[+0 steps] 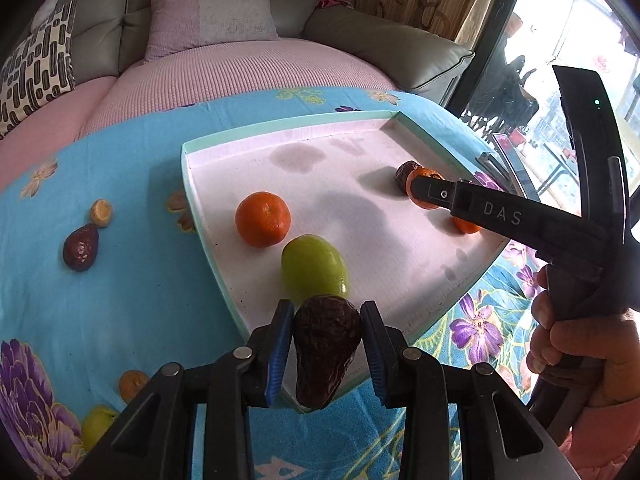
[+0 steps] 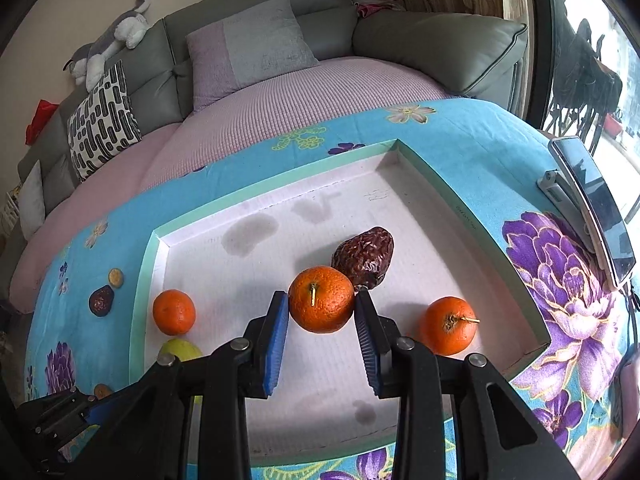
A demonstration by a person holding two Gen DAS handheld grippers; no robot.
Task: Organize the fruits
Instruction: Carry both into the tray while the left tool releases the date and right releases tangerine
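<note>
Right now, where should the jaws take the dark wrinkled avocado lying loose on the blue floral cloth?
Grip the dark wrinkled avocado across its wide rounded belly, coming from above; its narrow neck tapers toward the small halved citrus, offering less hold.

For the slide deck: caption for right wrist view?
Right gripper fingers straddle an orange in the white tray, beside a dark wrinkled avocado.

In the white tray [image 2: 280, 432] lie three oranges [image 2: 321, 299], a green fruit [image 1: 314, 270] and wrinkled brown ones [image 2: 365, 258].
</note>
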